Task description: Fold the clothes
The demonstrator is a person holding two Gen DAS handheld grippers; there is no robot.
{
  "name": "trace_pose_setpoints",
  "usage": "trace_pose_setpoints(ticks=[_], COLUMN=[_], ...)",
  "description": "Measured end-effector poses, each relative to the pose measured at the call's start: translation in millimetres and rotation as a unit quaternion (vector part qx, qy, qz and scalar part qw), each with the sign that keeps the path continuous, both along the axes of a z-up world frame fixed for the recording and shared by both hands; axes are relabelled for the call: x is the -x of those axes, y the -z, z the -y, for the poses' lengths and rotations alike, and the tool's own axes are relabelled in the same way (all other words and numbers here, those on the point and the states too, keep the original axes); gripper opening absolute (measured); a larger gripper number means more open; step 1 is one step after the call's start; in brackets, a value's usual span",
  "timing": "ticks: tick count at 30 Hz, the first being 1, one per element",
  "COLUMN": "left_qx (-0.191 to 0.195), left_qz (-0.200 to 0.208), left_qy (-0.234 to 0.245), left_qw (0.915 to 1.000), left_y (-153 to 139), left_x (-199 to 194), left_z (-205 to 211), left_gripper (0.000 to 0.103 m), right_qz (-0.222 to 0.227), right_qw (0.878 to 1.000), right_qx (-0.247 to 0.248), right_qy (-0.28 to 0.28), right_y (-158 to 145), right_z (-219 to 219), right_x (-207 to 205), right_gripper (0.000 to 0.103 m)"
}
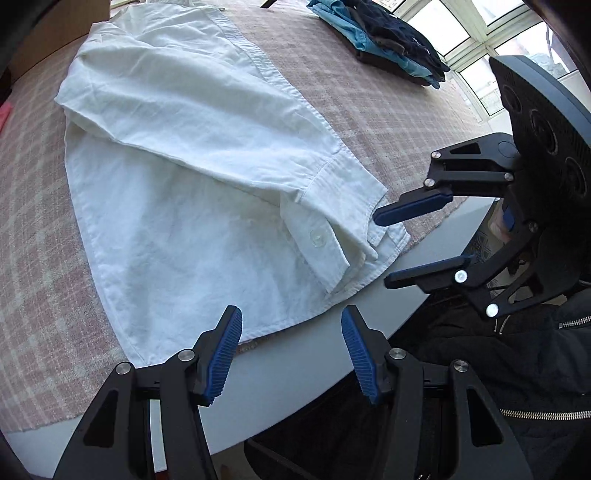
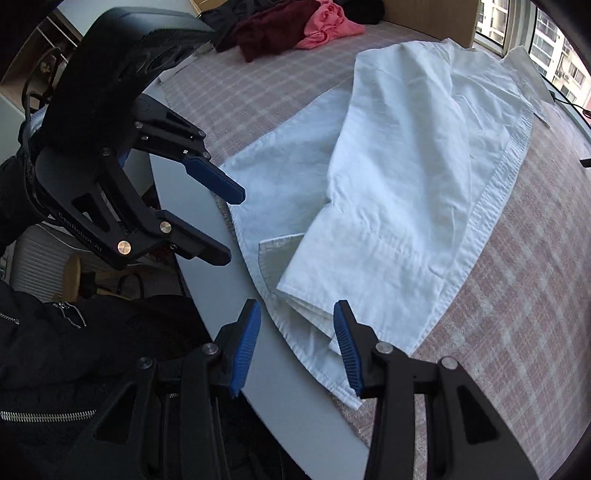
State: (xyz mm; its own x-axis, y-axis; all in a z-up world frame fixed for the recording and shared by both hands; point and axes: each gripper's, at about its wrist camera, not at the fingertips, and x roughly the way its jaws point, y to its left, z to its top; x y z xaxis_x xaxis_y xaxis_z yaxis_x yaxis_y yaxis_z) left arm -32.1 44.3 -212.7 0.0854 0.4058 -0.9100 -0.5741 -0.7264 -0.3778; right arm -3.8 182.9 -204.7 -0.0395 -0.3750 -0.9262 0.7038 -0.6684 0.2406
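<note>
A white shirt [image 1: 184, 184] lies flat on the pink checked cloth [image 1: 369, 96], with one sleeve folded down across its body. The buttoned cuff [image 1: 325, 236] of that sleeve lies by the hem near the table's front edge. My left gripper [image 1: 291, 332] hovers open just above the hem, with nothing between its fingers. My right gripper [image 1: 386, 251] is open beside the cuff, its tips at the shirt's corner. In the right wrist view the shirt [image 2: 406, 166] has its hem corner [image 2: 306, 314] lying below the open right gripper [image 2: 297, 325]. The left gripper [image 2: 231, 227] stands open at the left.
A stack of folded blue and dark clothes [image 1: 388, 37] sits at the far side. Maroon and pink garments [image 2: 295, 26] are piled at another corner. The grey table edge [image 1: 295, 376] runs along the front. A person's black zipped jacket [image 1: 517, 369] is right behind it.
</note>
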Motion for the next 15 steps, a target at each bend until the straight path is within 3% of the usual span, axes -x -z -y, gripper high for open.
trace_pose_setpoints(ticks=[3, 4, 5, 6, 13, 15], left_qx=[-0.001, -0.001, -0.003, -0.005, -0.046, -0.032], left_qz=[-0.017, -0.021, -0.022, -0.023, -0.052, -0.077], left_qy=[0.007, 0.011, 0.014, 0.017, 0.037, 0.049], left_qw=[0.9998, 0.9997, 0.9997, 0.9996, 0.9969, 0.9953], left_y=[1, 2, 2, 3, -10, -9], left_x=[-4, -5, -7, -8, -10, -9], left_z=[-7, -9, -12, -15, -43, -54], left_gripper=[0.054, 0.054, 0.054, 0.054, 0.054, 0.054], right_qz=[-0.01, 0.004, 0.018, 0.036, 0.047, 0.043], right_qw=[1.0, 1.0, 1.0, 0.999, 0.993, 0.991], right_qx=[-0.023, -0.018, -0.013, -0.006, 0.063, 0.076], right_qy=[0.005, 0.011, 0.017, 0.031, 0.083, 0.099], right_y=[10, 14, 17, 19, -18, -30], right_z=[8, 6, 4, -1, -40, -50], right_x=[6, 10, 14, 19, 35, 41], right_gripper=[0.038, 0.031, 0.005, 0.004, 0.004, 0.004])
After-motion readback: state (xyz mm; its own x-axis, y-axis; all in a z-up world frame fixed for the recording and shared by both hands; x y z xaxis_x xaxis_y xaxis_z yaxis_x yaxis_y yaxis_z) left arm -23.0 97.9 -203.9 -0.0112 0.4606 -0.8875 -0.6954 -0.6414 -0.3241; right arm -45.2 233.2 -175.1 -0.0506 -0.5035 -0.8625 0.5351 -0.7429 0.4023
